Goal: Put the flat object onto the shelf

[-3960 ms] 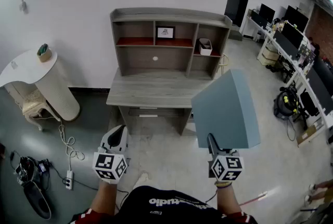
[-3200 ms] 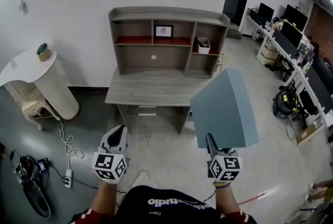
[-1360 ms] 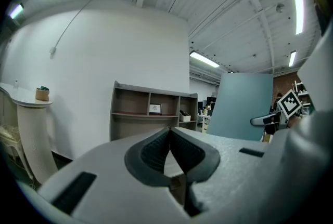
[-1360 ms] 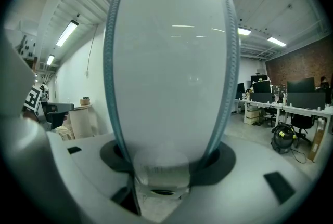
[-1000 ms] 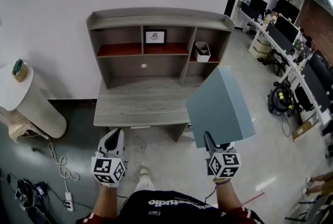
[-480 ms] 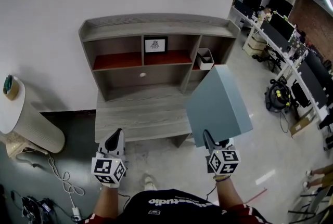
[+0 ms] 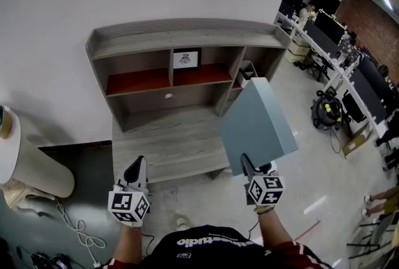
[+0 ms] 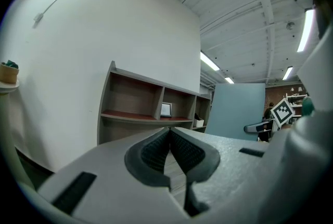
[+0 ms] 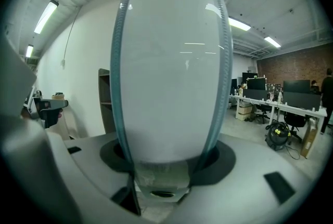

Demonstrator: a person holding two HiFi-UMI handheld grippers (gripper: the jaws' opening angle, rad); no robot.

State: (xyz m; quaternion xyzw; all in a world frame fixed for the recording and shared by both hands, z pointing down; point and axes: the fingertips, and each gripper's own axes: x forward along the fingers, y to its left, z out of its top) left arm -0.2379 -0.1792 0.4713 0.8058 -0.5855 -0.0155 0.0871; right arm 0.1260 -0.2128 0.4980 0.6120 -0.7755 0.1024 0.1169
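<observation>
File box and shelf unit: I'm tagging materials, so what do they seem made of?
File box: probably plastic, smooth and slightly glossy; ceiling lights reflect on its pale spine, with translucent blue edges. Shelf unit: grey wood-grain board, likely matte laminate; streaky grain, no glare.

Head view high, steeply down at shelf unit (image 7: 187,37), gripper views low, close behind jaws, sharing it
</observation>
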